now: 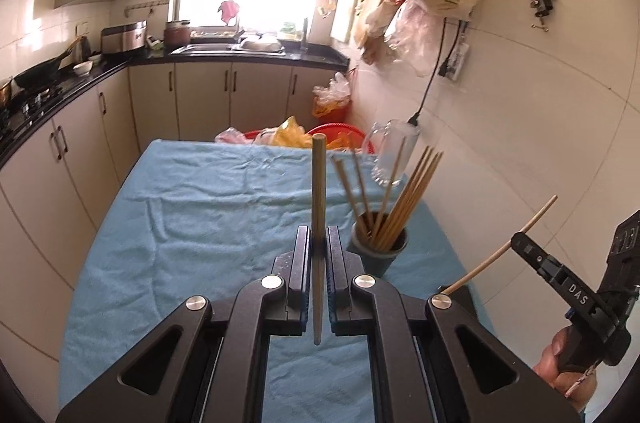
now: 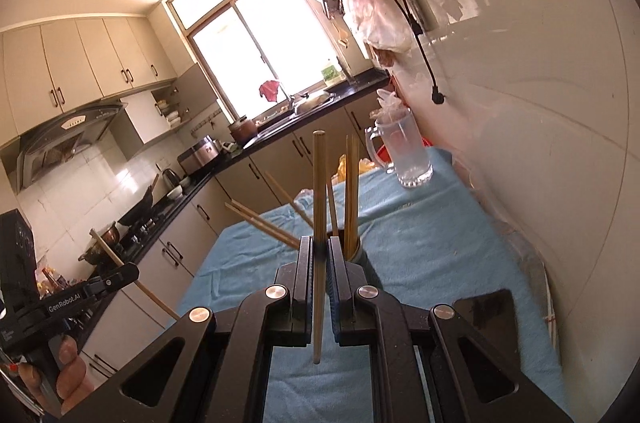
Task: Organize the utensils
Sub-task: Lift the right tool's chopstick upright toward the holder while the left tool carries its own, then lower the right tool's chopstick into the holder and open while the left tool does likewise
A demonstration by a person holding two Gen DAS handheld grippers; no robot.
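Left tool (image 1: 319,251), seen from its own wrist camera, is clamping one chopstick (image 1: 318,207) between its closed jaws; the stick is standing upright through the jaws, its top rising above them and its lower end hanging below, over the blue cloth (image 1: 200,207) covering the bench. Just to the right of the jaws, a dark cup (image 1: 380,255) is sitting on the cloth, holding a fan of more chopsticks (image 1: 408,199). A glass mug (image 1: 394,155) is standing beyond the cup. At the right edge, the right tool (image 1: 520,243) is gripping a second stick (image 1: 532,219), slanting up to the right.

Right tool (image 2: 319,255), from its own camera, is pinching its stick (image 2: 319,199) upright in closed jaws, with the cup (image 2: 358,255) just behind them. At lower left, the left tool (image 2: 128,273) is holding its slanted chopstick (image 2: 106,249).
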